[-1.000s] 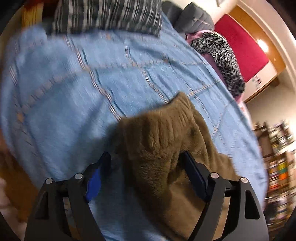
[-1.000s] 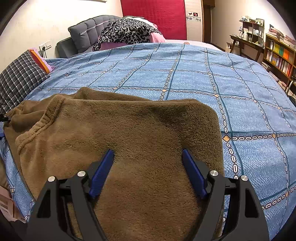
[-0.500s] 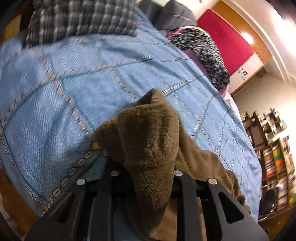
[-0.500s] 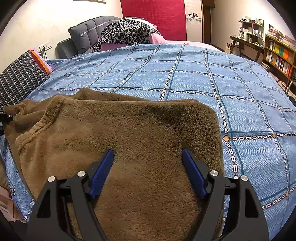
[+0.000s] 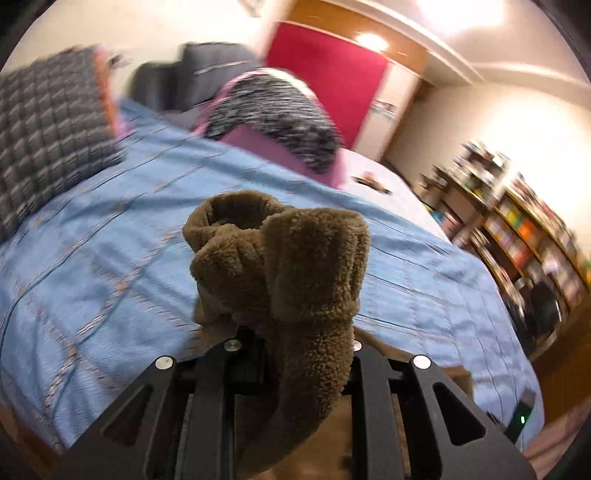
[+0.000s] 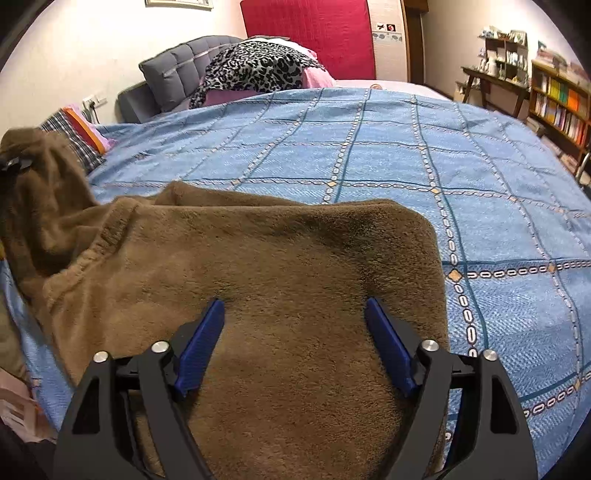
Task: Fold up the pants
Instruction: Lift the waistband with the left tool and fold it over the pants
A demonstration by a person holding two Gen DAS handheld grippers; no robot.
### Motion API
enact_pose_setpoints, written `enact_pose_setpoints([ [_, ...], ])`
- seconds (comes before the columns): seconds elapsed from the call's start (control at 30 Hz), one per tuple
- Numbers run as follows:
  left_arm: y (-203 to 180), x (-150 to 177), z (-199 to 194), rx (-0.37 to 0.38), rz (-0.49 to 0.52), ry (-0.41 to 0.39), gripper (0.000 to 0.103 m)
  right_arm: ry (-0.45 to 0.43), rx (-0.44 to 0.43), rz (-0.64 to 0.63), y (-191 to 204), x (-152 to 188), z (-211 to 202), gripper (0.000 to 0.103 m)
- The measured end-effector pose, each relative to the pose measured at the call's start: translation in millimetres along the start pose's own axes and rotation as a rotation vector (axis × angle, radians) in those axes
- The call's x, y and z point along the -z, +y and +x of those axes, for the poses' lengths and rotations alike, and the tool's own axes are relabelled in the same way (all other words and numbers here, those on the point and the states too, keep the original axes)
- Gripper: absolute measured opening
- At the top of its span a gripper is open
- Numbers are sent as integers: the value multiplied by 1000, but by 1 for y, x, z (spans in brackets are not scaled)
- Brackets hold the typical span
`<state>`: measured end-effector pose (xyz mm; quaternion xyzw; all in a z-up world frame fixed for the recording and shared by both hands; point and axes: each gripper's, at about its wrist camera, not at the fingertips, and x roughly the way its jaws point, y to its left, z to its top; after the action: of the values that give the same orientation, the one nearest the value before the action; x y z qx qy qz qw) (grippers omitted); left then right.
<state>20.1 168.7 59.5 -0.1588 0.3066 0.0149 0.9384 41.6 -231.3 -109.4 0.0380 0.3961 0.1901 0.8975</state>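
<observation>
While the brown fleece pants (image 6: 280, 280) lie mostly flat across the near part of the bed (image 6: 406, 155), one bunched end of them is lifted clear of the blue checked bedspread (image 5: 92, 266) and stands up in the left tool (image 5: 291, 343). That tool is clenched on the fabric: its black arms sit close together, and the thick fleece bulges up and over them in a rounded wad, hiding the pads. In the right wrist view the same raised end shows at the far left edge, higher than the rest of the garment, with a fold of cloth sloping down from it to the flat part.

The right tool (image 6: 295, 328) hovers over the flat part of the pants, pointing down at it. Its blue pads (image 6: 199, 347) stand wide apart and its jaws are opening; the fleece lies under and between them, but the pads do not press on it, so it grips nothing.

A ribbed waistband edge runs along the left side of the flat part. At the head of the bed are a grey padded headboard (image 6: 177, 66), a leopard-print blanket (image 6: 258, 66) on pink bedding and a dark plaid pillow (image 5: 48, 129). A red panel (image 6: 310, 33) hangs on the wall behind, and bookshelves (image 6: 557, 99) stand at the right side of the room.
</observation>
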Motion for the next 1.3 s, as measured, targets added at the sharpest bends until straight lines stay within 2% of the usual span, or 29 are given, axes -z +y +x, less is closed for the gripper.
enact_pose_setpoints([
  [0.1, -51, 5, 2, 61, 100, 9, 19, -11, -34, 43, -3, -3, -8, 83],
  [0.3, -128, 18, 1, 178, 231, 17, 19, -63, -99, 137, -19, -5, -29, 83],
  [0.43, -175, 29, 1, 259, 296, 55, 19, -107, -84, 186, -38, -6, -41, 83],
  [0.67, -243, 52, 15, 334, 394, 122, 19, -138, -47, 281, -76, 1, -52, 83],
  [0.77, -270, 71, 22, 345, 468, 145, 19, -136, -32, 307, -89, 7, -51, 83],
  [0.87, -289, 93, 30, 338, 548, 174, 19, -137, -19, 330, -98, 11, -50, 83],
  [1.03, -308, 129, 52, 339, 641, 280, 20, -136, -1, 375, -113, 20, -51, 83],
  [1.1, -307, 141, 59, 330, 658, 325, 26, -132, 8, 387, -118, 23, -50, 83],
  [1.3, -298, 150, 71, 362, 614, 421, 30, -131, 20, 396, -120, 27, -52, 83],
])
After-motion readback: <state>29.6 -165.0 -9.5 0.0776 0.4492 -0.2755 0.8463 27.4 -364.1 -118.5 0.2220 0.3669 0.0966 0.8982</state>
